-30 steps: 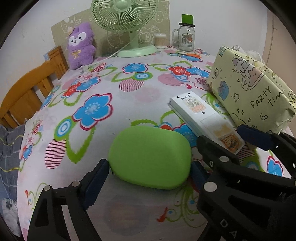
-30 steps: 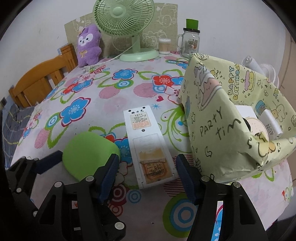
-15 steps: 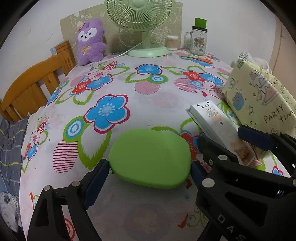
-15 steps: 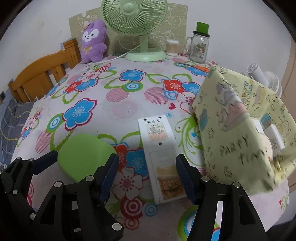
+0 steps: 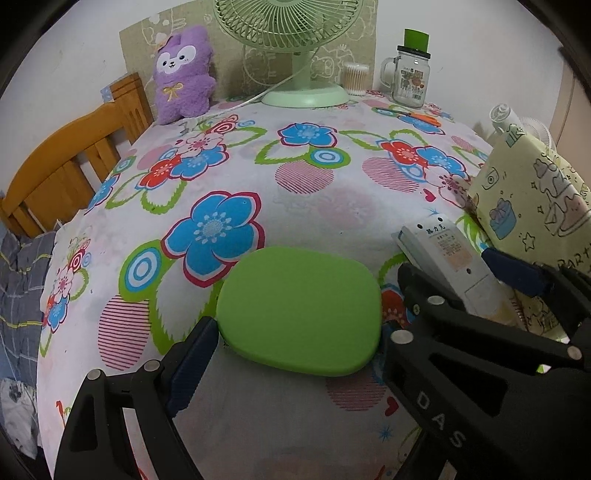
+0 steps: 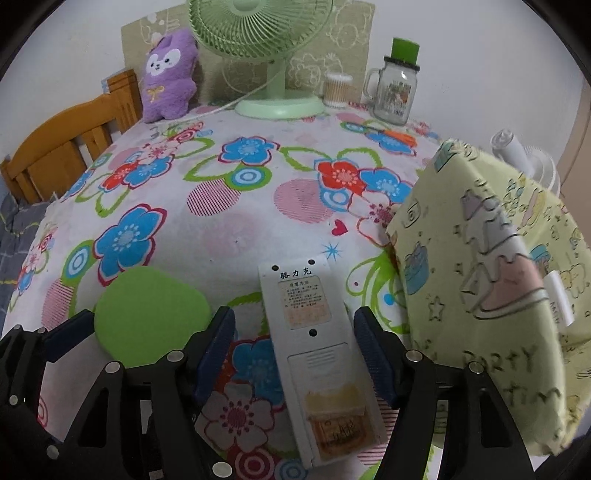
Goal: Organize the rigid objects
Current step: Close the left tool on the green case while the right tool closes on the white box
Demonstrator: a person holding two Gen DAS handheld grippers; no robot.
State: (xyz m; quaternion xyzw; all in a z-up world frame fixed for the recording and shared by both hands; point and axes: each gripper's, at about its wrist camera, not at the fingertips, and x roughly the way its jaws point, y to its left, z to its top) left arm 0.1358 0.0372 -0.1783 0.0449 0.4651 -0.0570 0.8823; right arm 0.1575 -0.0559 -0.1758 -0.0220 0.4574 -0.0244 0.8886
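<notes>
Left wrist view: the left claw (image 5: 299, 338) stands spread around the green case (image 5: 300, 309), its pads just beside the case's edges but not yet pressing, while the right claw (image 6: 294, 345) is likewise spread astride the white remote (image 6: 316, 365) lying on the flowered tablecloth (image 6: 236, 221). Judging by this, neither piece is gripped, so the sorting is barely begun. The patterned bag (image 6: 491, 280) just right of the right claw, already holding a few things, seems the likely destination.

The fan (image 5: 288, 22) got chopped off by the top edge in both views. The bag (image 6: 491, 280) ran out of frame on the right, its print smeared. The remote's (image 5: 454, 258) near end sat hidden behind the left gripper's (image 5: 295, 354) finger, label text too tiny to read.
</notes>
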